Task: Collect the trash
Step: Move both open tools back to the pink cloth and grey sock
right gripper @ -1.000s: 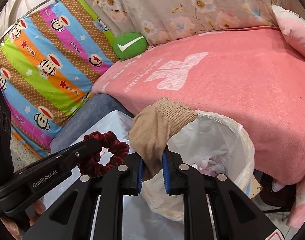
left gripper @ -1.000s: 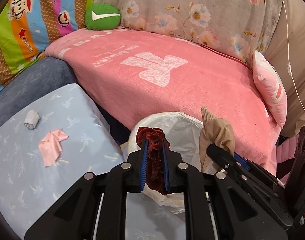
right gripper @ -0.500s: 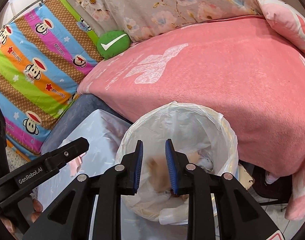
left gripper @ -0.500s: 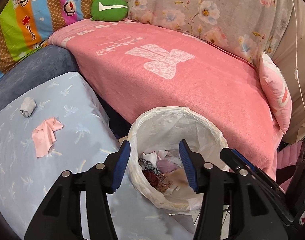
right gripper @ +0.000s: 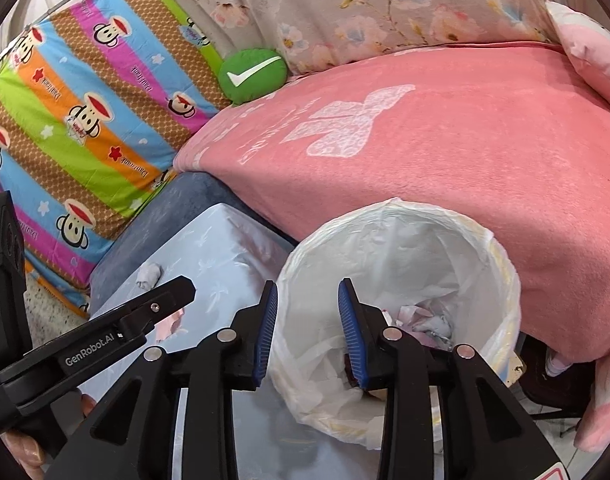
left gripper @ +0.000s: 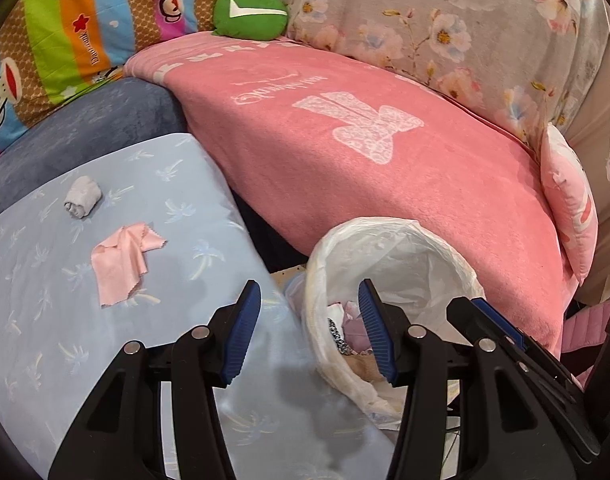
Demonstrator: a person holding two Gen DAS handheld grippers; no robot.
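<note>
Over the blue cloth's right edge, in the left wrist view, the left gripper [left gripper: 307, 334] is standing half open and holding nothing, while a pink rag [left gripper: 123, 262] and a grey wad [left gripper: 82, 197] are lying near the cloth's [left gripper: 45, 320] far left. Above the lined bin [right gripper: 501, 276], in the right wrist view, the right gripper [right gripper: 307, 334] is spreading its jaws, empty, and scraps [right gripper: 425, 320] are lying inside.
</note>
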